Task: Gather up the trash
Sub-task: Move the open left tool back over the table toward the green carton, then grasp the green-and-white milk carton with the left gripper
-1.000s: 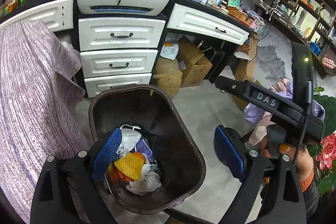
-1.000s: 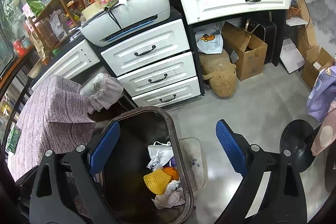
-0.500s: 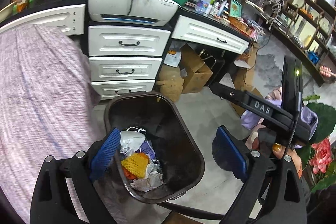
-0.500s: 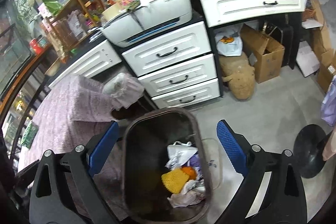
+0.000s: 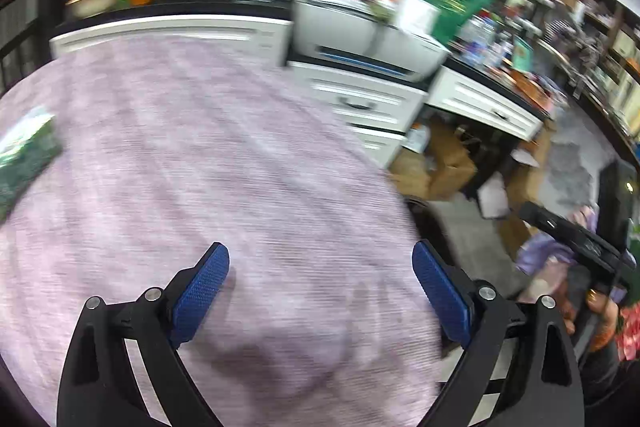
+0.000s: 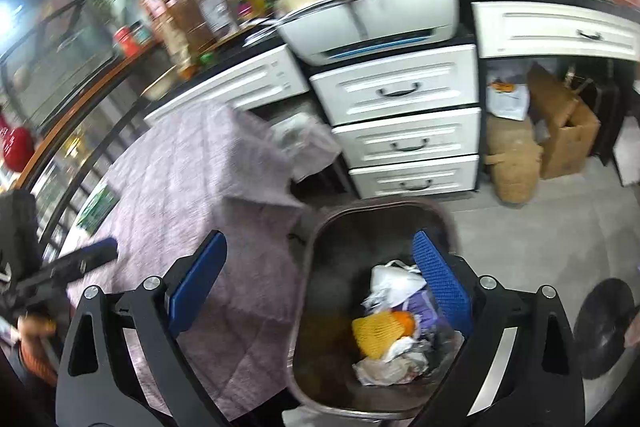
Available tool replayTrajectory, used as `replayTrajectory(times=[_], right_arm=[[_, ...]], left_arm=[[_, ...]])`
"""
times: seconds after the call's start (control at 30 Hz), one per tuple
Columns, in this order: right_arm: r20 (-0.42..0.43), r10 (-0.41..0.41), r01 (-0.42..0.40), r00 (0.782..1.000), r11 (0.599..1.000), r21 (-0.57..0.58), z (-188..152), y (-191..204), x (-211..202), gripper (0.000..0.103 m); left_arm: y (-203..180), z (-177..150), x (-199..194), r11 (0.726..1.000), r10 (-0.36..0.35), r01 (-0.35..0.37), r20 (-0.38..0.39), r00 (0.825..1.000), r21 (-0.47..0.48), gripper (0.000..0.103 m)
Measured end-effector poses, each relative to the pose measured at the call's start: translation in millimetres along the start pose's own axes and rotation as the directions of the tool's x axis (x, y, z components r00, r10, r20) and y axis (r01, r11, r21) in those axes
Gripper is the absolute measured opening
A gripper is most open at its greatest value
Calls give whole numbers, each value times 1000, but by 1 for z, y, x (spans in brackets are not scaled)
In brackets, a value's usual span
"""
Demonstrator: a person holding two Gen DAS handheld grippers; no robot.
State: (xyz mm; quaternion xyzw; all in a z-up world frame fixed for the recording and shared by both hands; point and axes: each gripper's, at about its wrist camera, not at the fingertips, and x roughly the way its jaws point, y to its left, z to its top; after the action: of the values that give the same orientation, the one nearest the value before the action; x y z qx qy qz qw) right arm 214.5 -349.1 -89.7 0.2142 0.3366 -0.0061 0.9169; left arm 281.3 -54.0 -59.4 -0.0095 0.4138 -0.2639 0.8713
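A dark trash bin (image 6: 320,239) stands on the floor in the right wrist view. It holds crumpled white paper, a yellow-orange net (image 6: 380,331) and a purple scrap. My right gripper (image 6: 320,279) is open and empty above the bin's left rim. My left gripper (image 5: 320,287) is open and empty above a table covered with a pink-purple cloth (image 5: 200,155). A green packet (image 5: 24,151) lies at the cloth's left edge; it also shows in the right wrist view (image 6: 96,207). The left wrist view is blurred and the bin is hidden in it.
White drawers (image 6: 400,139) with a printer (image 6: 372,19) on top stand behind the bin. Cardboard boxes (image 6: 560,131) and a brown sack sit under the desk. A black round base (image 6: 604,327) is on the floor at the right.
My left gripper has swung left from above the bin to above the cloth-covered table. My right gripper has shifted left, so the bin sits further right in its view. Both stay open.
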Motion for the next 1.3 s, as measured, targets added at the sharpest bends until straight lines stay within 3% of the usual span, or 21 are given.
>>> replayTrajectory(times=[0.13, 0.23, 0.4, 0.6, 0.77, 0.87, 1.07, 1.17, 1.3], right_arm=[[-44, 51, -54, 998, 997, -60, -3, 33, 14, 93], [-70, 77, -85, 995, 991, -105, -4, 57, 22, 93], [-107, 109, -127, 988, 976, -177, -7, 93, 32, 93], [-171, 155, -187, 973, 964, -189, -9, 124, 48, 93], [-205, 148, -192, 968, 957, -217, -14, 141, 61, 93], [-223, 138, -188, 965, 956, -223, -16, 145, 69, 93], [-237, 131, -183, 963, 960, -213, -15, 149, 82, 93], [-229, 131, -184, 964, 957, -223, -12, 155, 86, 93], [-222, 142, -191, 965, 957, -220, -12, 155, 82, 93]], left_arm=[[52, 15, -24, 995, 101, -100, 44, 994, -27, 92], [87, 30, -41, 981, 194, -194, 74, 978, -9, 92], [138, 54, -44, 947, 305, -304, 10, 952, 107, 92], [196, 69, -25, 946, 307, -294, -83, 948, 134, 91], [213, 67, 1, 958, 265, -240, -162, 951, 160, 88], [215, 62, 8, 951, 281, -254, -147, 948, 178, 85], [211, 60, 6, 957, 266, -248, -114, 957, 149, 50], [205, 57, 8, 951, 290, -276, -94, 953, 138, 50], [190, 53, 4, 960, 269, -264, -54, 962, 91, 50]])
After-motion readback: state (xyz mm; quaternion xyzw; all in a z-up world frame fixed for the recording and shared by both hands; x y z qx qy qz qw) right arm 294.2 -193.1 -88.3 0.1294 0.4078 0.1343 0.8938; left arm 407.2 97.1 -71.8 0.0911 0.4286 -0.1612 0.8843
